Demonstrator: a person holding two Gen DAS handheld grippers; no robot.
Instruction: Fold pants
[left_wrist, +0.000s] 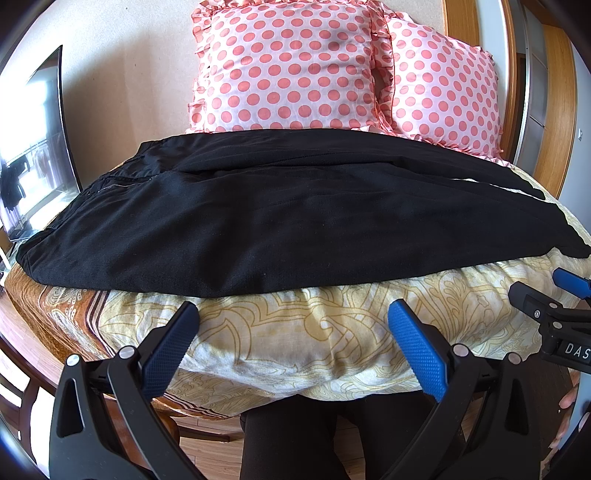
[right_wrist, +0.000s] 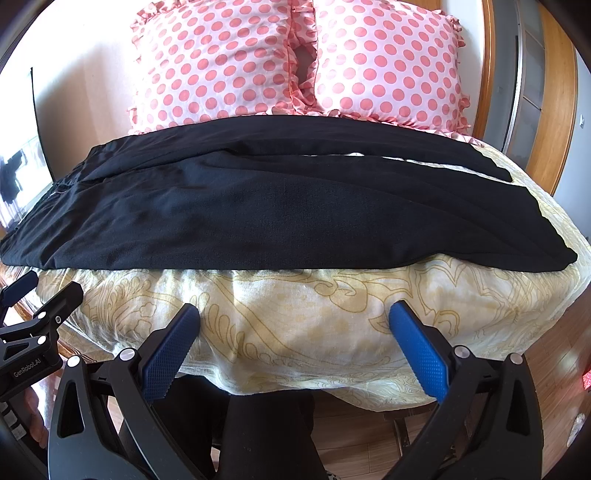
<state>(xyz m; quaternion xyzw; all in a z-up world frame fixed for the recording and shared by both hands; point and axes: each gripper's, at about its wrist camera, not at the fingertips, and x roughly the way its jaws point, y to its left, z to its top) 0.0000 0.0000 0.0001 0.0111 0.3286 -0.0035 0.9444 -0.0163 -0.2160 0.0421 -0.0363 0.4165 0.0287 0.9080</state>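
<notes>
Black pants (left_wrist: 258, 218) lie spread flat across the cream patterned cover (left_wrist: 332, 332), waistband to the left, leg ends to the right; they also show in the right wrist view (right_wrist: 277, 214). My left gripper (left_wrist: 291, 314) is open and empty, held in front of the near edge of the pants. My right gripper (right_wrist: 293, 314) is open and empty, also short of the near edge. Each gripper shows at the edge of the other's view: the right gripper (left_wrist: 554, 295) and the left gripper (right_wrist: 33, 291).
Two pink polka-dot pillows (left_wrist: 288, 70) (left_wrist: 439, 96) lean against the wall behind the pants. A dark screen (left_wrist: 40, 140) stands at the left. A wooden door frame (right_wrist: 554, 92) is at the right. The person's dark-clad legs (left_wrist: 288, 439) are below the cover's edge.
</notes>
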